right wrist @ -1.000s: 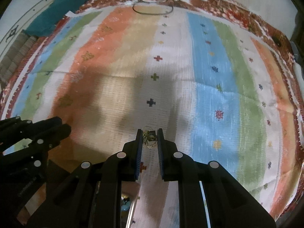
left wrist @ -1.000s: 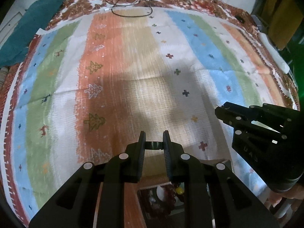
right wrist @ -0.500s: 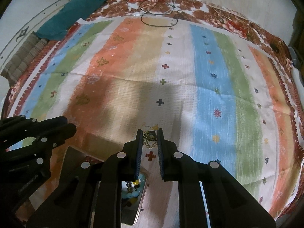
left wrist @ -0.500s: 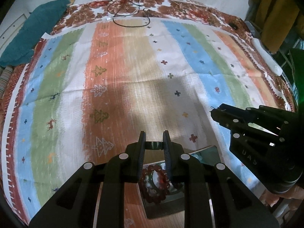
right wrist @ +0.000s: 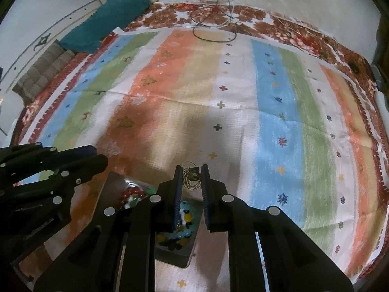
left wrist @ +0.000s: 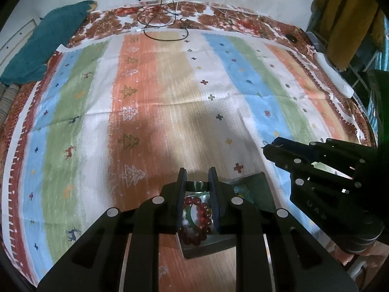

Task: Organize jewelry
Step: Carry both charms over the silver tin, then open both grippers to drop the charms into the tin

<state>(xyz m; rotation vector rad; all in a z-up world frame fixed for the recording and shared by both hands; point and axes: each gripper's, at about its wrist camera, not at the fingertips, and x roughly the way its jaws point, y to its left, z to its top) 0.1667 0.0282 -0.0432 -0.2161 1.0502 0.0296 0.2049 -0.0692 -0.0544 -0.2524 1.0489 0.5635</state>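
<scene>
My left gripper (left wrist: 197, 182) is shut on a green bangle (left wrist: 197, 185) held across its fingertips, above a dark jewelry tray (left wrist: 257, 182). In the tray lie a red bead bracelet (left wrist: 201, 209) and other pieces. My right gripper (right wrist: 191, 180) is shut on a gold earring set (right wrist: 192, 178) with thin hoops, held above the same tray (right wrist: 114, 182). The tray there holds red beads (right wrist: 131, 192) and a turquoise and yellow bead piece (right wrist: 184, 221). The right gripper shows at the right of the left wrist view (left wrist: 269, 146); the left gripper shows at the left of the right wrist view (right wrist: 97, 158).
A striped rug (left wrist: 170, 85) covers the floor under a floral cloth (left wrist: 218, 19). Black cables (left wrist: 165, 24) lie at the far edge. A teal cloth (left wrist: 48, 46) lies far left, a white object (left wrist: 335, 75) far right.
Both grippers have risen and pulled back with their pieces still held. The tray and its jewelry have come into view below the fingers.
</scene>
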